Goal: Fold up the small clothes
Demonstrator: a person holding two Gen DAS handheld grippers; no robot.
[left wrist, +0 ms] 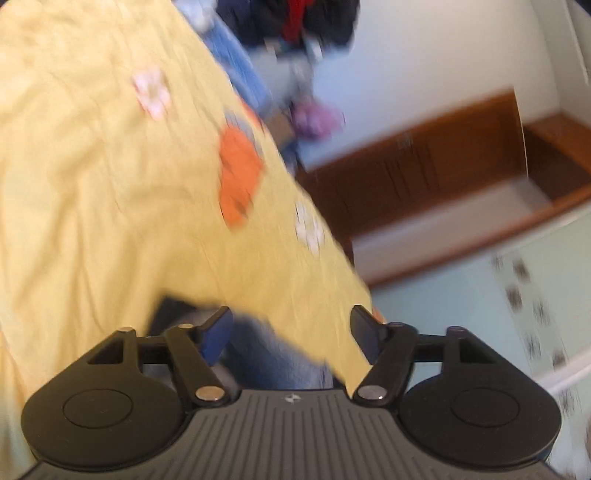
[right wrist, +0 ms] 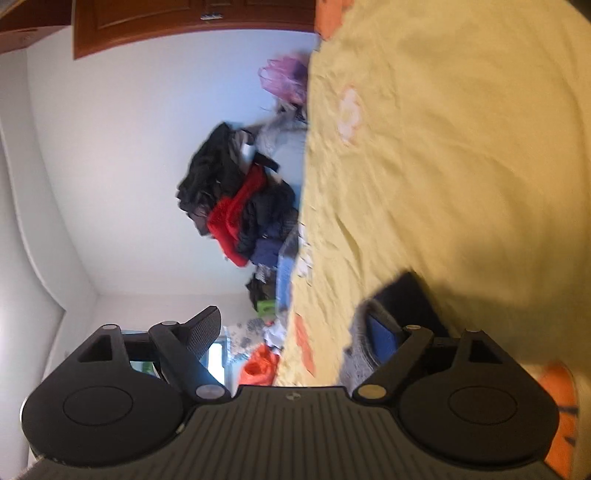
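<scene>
left wrist view: my left gripper (left wrist: 291, 332) has its jaws wide apart, pads pressing on nothing.
below left jaws: a blurred blue-grey denim-like small garment (left wrist: 280, 362) lies under and between the fingers, on the yellow bedsheet with orange and white printed patches (left wrist: 92, 184). A dark part of it shows beside the left finger. Too smeared to tell folds or edges.
left background: bed edge runs diagonally; dark and red clothes pile (left wrist: 291, 22) at the far end, brown wooden cabinet (left wrist: 424, 166) beyond the bed.
right wrist view: my right gripper (right wrist: 295, 332) also stands wide, nothing clamped. Camera is rolled, so the bed reads as a vertical wall on the right.
by right jaws: the blue-padded finger (right wrist: 384, 339) sits close against a grey and dark bit of cloth on the sheet; touching or just above, can't tell. Likely the same garment.
right background: same dark and red clothes pile against a pale wall.
task state (judgement): garment down on the bed, both jaws free; a fold looks just laid or about to be regripped.
risk 1: heavy motion blur, so closing now could pinch bedsheet along with the garment and drag it.
risk 2: the finger near the cloth could snag an edge and undo the fold.
risk 3: grabbing mismatched corners gives a skewed fold.
</scene>
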